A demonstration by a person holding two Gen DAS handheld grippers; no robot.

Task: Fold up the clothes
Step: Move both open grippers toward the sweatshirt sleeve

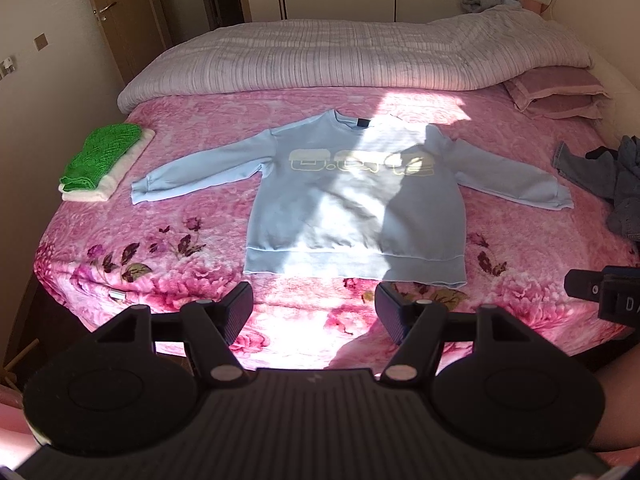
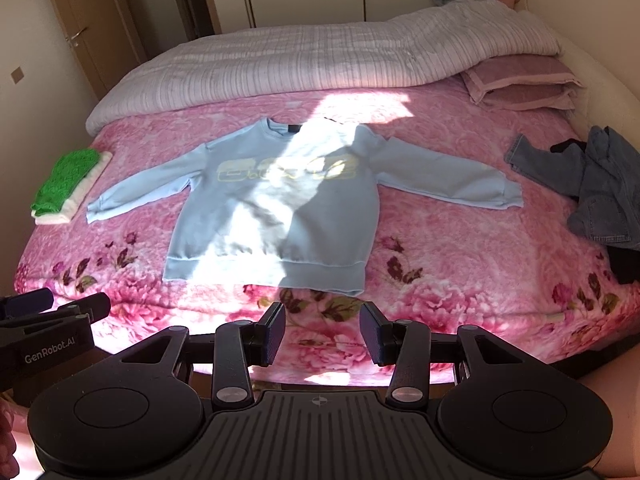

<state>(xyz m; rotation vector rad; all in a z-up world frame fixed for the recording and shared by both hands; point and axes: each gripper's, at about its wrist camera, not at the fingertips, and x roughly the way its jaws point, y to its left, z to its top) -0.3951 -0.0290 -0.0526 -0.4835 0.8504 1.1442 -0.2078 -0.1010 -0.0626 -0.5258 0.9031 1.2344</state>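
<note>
A light blue sweatshirt (image 1: 352,204) (image 2: 276,208) lies flat and face up on the pink floral blanket (image 1: 160,232) (image 2: 460,264), both sleeves spread out sideways, its hem toward me. My left gripper (image 1: 314,314) hovers open just short of the hem, nothing between its fingers. My right gripper (image 2: 323,334) also stands open and empty, below the hem's right part. Each gripper shows at the edge of the other's view. A sunlit patch crosses the sweatshirt's middle.
A folded green cloth on a white one (image 1: 104,160) (image 2: 66,184) sits at the bed's left side. A heap of denim clothes (image 1: 612,184) (image 2: 596,188) lies at the right. A rolled striped quilt (image 1: 320,56) and pink pillows (image 2: 520,84) fill the far end.
</note>
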